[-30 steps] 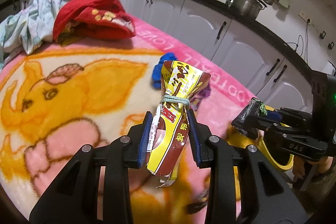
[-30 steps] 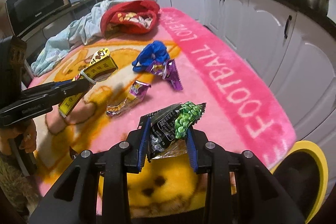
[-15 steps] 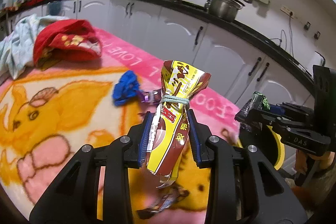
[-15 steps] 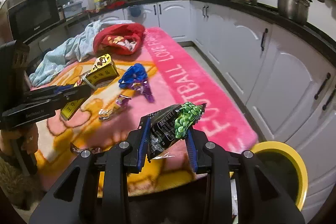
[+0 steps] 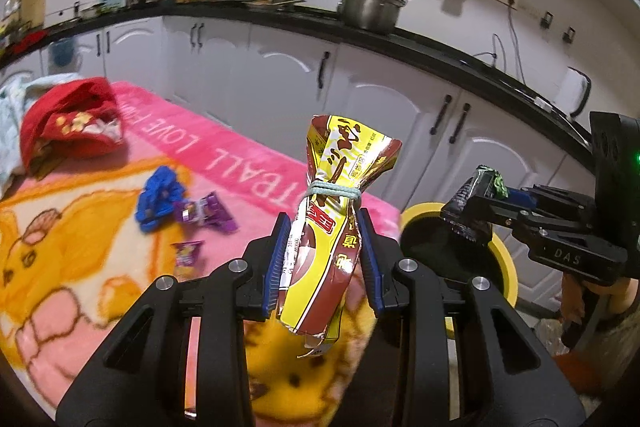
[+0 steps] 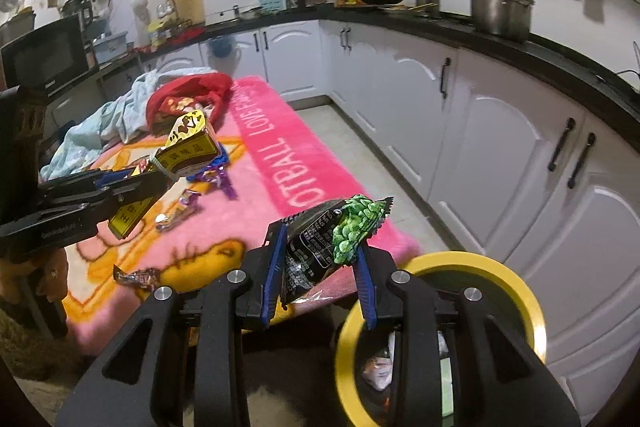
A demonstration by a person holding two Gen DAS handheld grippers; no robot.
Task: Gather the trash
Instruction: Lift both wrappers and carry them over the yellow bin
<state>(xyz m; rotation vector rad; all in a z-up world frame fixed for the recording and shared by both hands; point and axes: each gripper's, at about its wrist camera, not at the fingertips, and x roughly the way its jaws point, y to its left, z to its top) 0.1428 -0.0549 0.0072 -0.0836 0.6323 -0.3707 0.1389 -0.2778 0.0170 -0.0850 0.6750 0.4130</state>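
Note:
My left gripper (image 5: 323, 263) is shut on a yellow and brown snack bag (image 5: 336, 211) tied with a rubber band, held upright above the blanket's near end. It also shows in the right wrist view (image 6: 182, 151). My right gripper (image 6: 320, 275) is shut on a black and green wrapper (image 6: 328, 243), held just over the rim of the yellow trash bin (image 6: 516, 291). In the left wrist view the right gripper (image 5: 472, 211) hangs over that bin (image 5: 506, 263). Loose wrappers lie on the blanket: a purple one (image 5: 206, 213), a blue one (image 5: 160, 195), a small one (image 5: 186, 253).
A pink and yellow blanket (image 6: 296, 171) covers the table. A red cloth (image 5: 68, 123) and a pale blue cloth (image 6: 116, 119) lie at its far end. White cabinets (image 6: 500, 147) run along the right, with a floor aisle between them and the table. More wrappers (image 6: 136, 277) lie near the blanket's front.
Both grippers have swung right, away from the middle of the blanket toward its end. The yellow bin has come into full view under the right gripper. Both still hold their wrappers.

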